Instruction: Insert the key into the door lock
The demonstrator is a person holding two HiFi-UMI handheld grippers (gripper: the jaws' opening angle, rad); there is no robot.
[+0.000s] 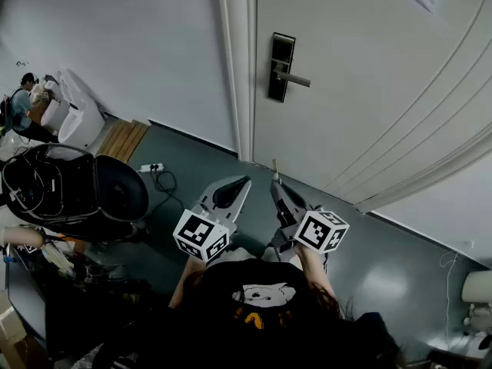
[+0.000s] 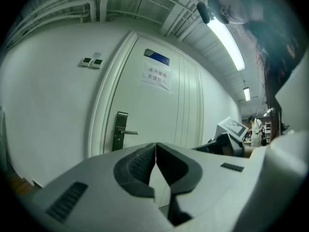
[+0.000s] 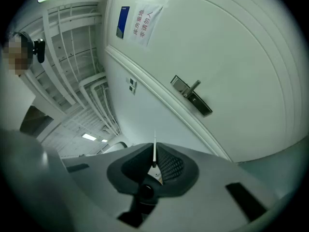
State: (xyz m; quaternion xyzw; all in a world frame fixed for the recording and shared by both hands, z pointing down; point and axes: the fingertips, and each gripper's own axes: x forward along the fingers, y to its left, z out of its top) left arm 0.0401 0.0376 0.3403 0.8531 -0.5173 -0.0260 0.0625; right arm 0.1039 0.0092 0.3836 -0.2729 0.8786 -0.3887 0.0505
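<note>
Head view first: the dark rectangular metal door lock plate with its silver lever sits near the edge of the white door. The right gripper is well below the lock, almost straight under it. The small thin metal key pokes out of its tip, up toward the lock. The left gripper is also below the lock but off to the left, so the right one looks like the nearer one.

Left gripper view: jaws pressed together with nothing between them. They sit below and right of the lock, well apart from it.

Right gripper view: jaws clamped on the key, blade edge-on, long axis running straight out along the gripper. Its tip is below and left of the lock, well apart. I can't make out the keyhole from here. My guess is the next move means going up to the lock and squaring the blade with the slot.
</note>
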